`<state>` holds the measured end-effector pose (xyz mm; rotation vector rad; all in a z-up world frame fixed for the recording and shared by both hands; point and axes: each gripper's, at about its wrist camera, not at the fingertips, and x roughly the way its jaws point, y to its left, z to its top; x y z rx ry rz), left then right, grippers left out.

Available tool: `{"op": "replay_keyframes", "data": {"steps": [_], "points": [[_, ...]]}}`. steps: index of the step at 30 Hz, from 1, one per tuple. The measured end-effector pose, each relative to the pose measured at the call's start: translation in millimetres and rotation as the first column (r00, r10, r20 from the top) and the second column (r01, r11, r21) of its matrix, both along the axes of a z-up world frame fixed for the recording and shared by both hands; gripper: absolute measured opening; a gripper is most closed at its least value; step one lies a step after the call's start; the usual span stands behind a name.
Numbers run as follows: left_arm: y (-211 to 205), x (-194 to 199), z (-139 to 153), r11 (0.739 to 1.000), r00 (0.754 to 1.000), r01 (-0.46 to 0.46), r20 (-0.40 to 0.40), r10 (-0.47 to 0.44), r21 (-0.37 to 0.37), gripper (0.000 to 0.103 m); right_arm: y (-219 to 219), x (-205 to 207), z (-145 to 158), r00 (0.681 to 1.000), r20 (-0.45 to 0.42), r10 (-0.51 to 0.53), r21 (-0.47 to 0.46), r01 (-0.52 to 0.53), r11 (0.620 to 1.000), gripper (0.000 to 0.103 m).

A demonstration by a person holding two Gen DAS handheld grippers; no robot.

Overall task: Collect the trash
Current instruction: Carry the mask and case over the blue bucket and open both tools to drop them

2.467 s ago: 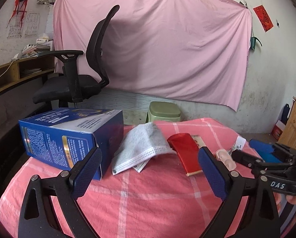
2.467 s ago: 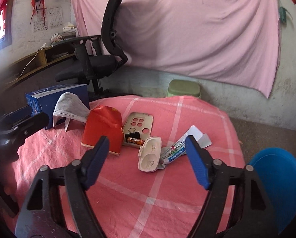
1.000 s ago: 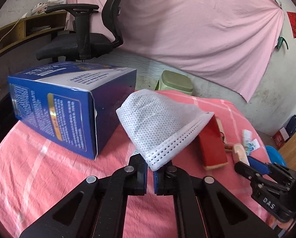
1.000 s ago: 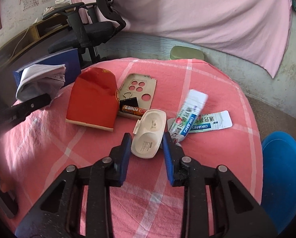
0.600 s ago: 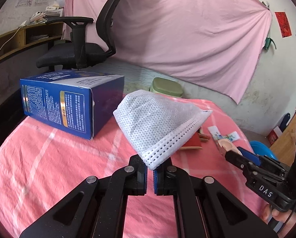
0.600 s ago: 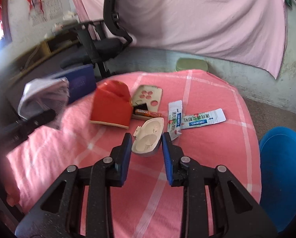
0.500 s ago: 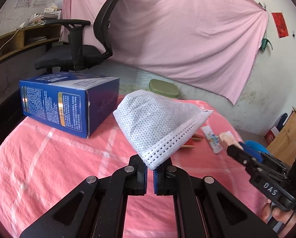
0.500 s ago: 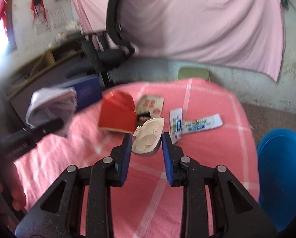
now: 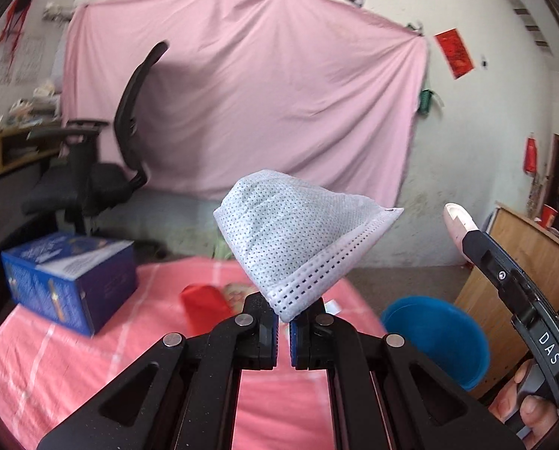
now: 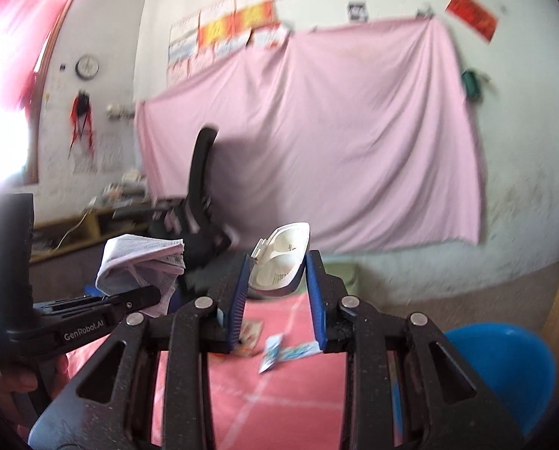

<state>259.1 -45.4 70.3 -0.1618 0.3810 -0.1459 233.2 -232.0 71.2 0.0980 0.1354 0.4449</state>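
Observation:
My left gripper (image 9: 283,313) is shut on a white face mask (image 9: 298,240) and holds it high above the pink-clothed table (image 9: 92,367). My right gripper (image 10: 279,281) is shut on a cream plastic case (image 10: 283,260), also lifted off the table; its tip shows in the left wrist view (image 9: 457,221). The mask also shows at the left of the right wrist view (image 10: 140,266). A blue bin (image 9: 435,339) stands on the floor to the right of the table (image 10: 504,367).
On the table lie a blue box (image 9: 69,277), a red packet (image 9: 204,305) and toothpaste wrappers (image 10: 286,350). A black office chair (image 9: 103,172) stands behind the table. A wooden cabinet (image 9: 523,255) is at the right.
Both grippers have risen and tilted up from the table, carrying the mask and the case. The blue bin has come into the left wrist view.

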Motion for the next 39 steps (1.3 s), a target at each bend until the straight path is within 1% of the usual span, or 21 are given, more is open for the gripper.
{"op": "replay_keyframes", "data": {"steps": [3, 7, 12, 16, 18, 22, 24, 27, 31, 36, 39], "points": [[-27, 3, 12, 0.999, 0.998, 0.049, 0.039, -0.049, 0.012, 0.003, -19, -7, 7, 0.997, 0.050, -0.058, 0.009, 0.058, 0.998, 0.052], [-60, 8, 23, 0.992, 0.990, 0.120, 0.070, -0.122, 0.037, 0.003, -46, -15, 10, 0.990, 0.070, -0.123, 0.019, 0.122, 0.992, 0.052], [-99, 18, 23, 0.977, 0.975, 0.201, 0.081, -0.206, 0.066, 0.003, -83, -20, 4, 0.977, 0.044, -0.208, 0.027, 0.207, 0.978, 0.052], [-133, 27, 14, 0.961, 0.961, 0.265, 0.058, -0.270, 0.082, 0.003, -110, -19, -3, 0.965, 0.011, -0.261, 0.018, 0.261, 0.965, 0.052], [-150, 34, 7, 0.951, 0.954, 0.296, 0.030, -0.300, 0.084, 0.003, -123, -15, -11, 0.958, -0.028, -0.286, 0.007, 0.286, 0.958, 0.052], [-179, 57, -15, 0.934, 0.934, 0.354, -0.070, -0.351, 0.050, 0.003, -146, -6, -28, 0.943, -0.104, -0.317, -0.013, 0.317, 0.948, 0.052], [-189, 68, -26, 0.928, 0.924, 0.370, -0.120, -0.364, 0.033, 0.003, -159, 1, -37, 0.933, -0.158, -0.325, -0.012, 0.327, 0.945, 0.052], [-209, 89, -46, 0.916, 0.897, 0.400, -0.215, -0.386, 0.023, 0.003, -174, 10, -51, 0.917, -0.226, -0.330, -0.002, 0.338, 0.941, 0.052], [-231, 105, -65, 0.903, 0.862, 0.430, -0.302, -0.407, 0.013, 0.003, -188, 22, -67, 0.892, -0.304, -0.334, 0.001, 0.351, 0.937, 0.052], [-244, 120, -79, 0.895, 0.828, 0.447, -0.377, -0.414, -0.001, 0.003, -200, 34, -84, 0.860, -0.388, -0.331, 0.010, 0.363, 0.932, 0.052], [-251, 126, -87, 0.893, 0.806, 0.449, -0.426, -0.410, -0.011, 0.007, -203, 39, -87, 0.848, -0.416, -0.328, 0.014, 0.367, 0.930, 0.052]]}}
